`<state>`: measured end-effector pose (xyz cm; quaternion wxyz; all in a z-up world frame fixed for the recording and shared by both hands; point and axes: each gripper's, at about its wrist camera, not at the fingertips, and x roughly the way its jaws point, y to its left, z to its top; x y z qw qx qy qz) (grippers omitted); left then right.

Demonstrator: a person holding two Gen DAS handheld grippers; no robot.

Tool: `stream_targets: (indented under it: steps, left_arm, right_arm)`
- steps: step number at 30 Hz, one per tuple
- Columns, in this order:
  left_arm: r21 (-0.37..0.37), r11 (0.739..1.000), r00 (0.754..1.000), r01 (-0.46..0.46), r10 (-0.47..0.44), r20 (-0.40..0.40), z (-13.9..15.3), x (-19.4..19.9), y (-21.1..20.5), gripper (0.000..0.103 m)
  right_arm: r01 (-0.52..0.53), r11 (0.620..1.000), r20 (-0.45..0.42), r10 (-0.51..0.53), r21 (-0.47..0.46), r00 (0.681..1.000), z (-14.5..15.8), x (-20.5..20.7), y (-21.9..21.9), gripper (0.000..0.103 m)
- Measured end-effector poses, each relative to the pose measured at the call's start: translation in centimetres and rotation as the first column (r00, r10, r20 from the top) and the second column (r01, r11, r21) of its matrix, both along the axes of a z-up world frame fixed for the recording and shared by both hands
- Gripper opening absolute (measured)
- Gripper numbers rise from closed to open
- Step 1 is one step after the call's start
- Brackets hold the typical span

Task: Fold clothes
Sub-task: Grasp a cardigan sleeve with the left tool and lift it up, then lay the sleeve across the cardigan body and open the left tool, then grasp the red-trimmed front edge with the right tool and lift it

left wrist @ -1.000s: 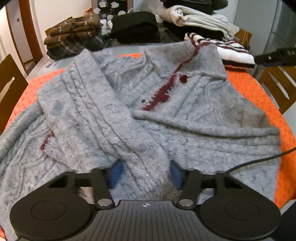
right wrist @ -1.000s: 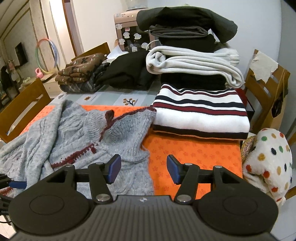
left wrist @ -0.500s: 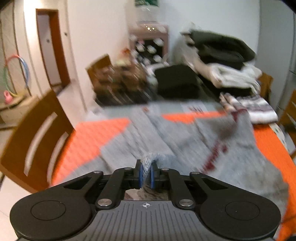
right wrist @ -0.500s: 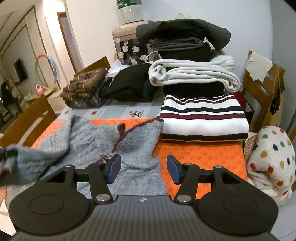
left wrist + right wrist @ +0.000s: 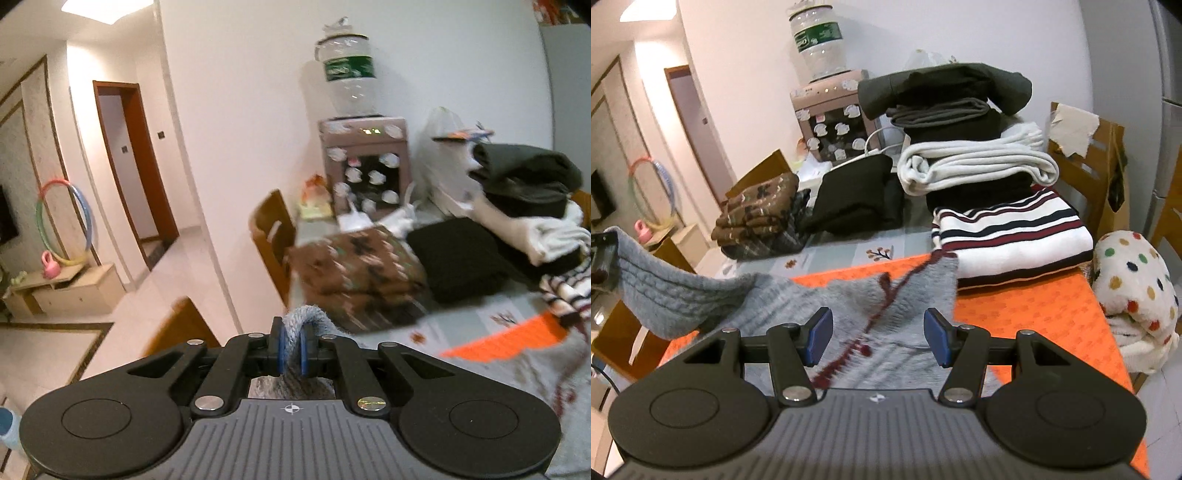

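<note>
A grey cable-knit cardigan [image 5: 886,306] with dark red trim lies on the orange tablecloth [image 5: 1027,314]. My left gripper [image 5: 291,352] is shut on the end of its sleeve [image 5: 304,319] and holds it up off the table to the left. In the right wrist view the lifted sleeve [image 5: 668,295] stretches out to the left edge, where the left gripper [image 5: 602,258] shows. My right gripper [image 5: 877,336] is open and empty, just above the cardigan's collar and button band.
Folded clothes stand at the back of the table: a striped sweater [image 5: 1012,236], a white and dark pile [image 5: 975,166], black clothes [image 5: 857,195], brown patterned ones [image 5: 757,210]. A polka-dot blanket [image 5: 1134,288] sits right. Wooden chairs [image 5: 273,236] surround the table.
My left gripper closed on the grey sleeve and lifted it up and to the left. My right gripper stayed open and rose a little over the collar.
</note>
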<state>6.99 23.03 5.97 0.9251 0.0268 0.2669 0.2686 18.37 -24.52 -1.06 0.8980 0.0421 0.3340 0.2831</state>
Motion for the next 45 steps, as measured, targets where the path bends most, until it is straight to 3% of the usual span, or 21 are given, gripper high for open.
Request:
stream_targets:
  steps: [8,11,12,13,15,19,26,33,40,45]
  left_arm:
    - [-0.030,0.999,0.999,-0.031,0.030,-0.025,-1.3,1.7,9.4,0.010]
    - [-0.071,0.997,0.998,-0.029,0.025,-0.051,-2.5,2.4,11.8,0.016]
    - [-0.081,0.996,0.998,-0.024,0.020,-0.053,-2.9,2.5,12.3,0.027]
    - [-0.086,0.996,0.999,-0.016,0.012,-0.048,-3.2,2.5,12.7,0.045]
    - [-0.081,0.997,0.999,-0.005,0.002,-0.041,-3.8,2.2,12.8,0.063]
    - [-0.115,0.993,0.997,0.038,-0.045,-0.056,-5.2,2.0,12.9,0.070]
    - [-0.210,0.972,0.989,0.102,-0.121,-0.081,-7.5,0.2,11.8,0.075]
    - [-0.284,0.946,0.978,0.158,-0.189,-0.084,-9.2,-2.3,9.6,0.080]
    - [-0.307,0.934,0.972,0.184,-0.219,-0.083,-9.9,-4.4,8.0,0.081]
    - [-0.316,0.930,0.970,0.187,-0.226,-0.089,-10.1,-5.6,7.3,0.081]
  right_arm:
    - [0.087,0.996,0.018,-0.087,-0.013,0.996,0.9,-3.9,4.9,0.062]
    - [0.112,0.993,0.014,-0.111,-0.024,0.994,0.7,-5.3,6.4,0.063]
    - [0.116,0.993,0.011,-0.116,-0.030,0.993,0.6,-5.7,6.9,0.063]
    - [0.115,0.993,0.005,-0.115,-0.037,0.993,0.5,-6.1,7.4,0.063]
    - [0.111,0.992,-0.008,-0.112,-0.053,0.994,0.2,-6.9,8.4,0.064]
    - [0.031,0.995,-0.061,-0.037,-0.100,0.997,-1.2,-8.3,11.1,0.068]
    - [-0.145,0.978,-0.153,0.122,-0.152,0.981,-5.3,-10.2,16.9,0.073]
    - [-0.344,0.917,-0.180,0.311,-0.203,0.933,-8.9,-11.6,22.8,0.076]
    - [-0.434,0.874,-0.205,0.393,-0.221,0.896,-11.1,-11.9,26.6,0.076]
    - [-0.464,0.827,-0.209,0.417,-0.317,0.885,-12.9,-12.9,28.3,0.074]
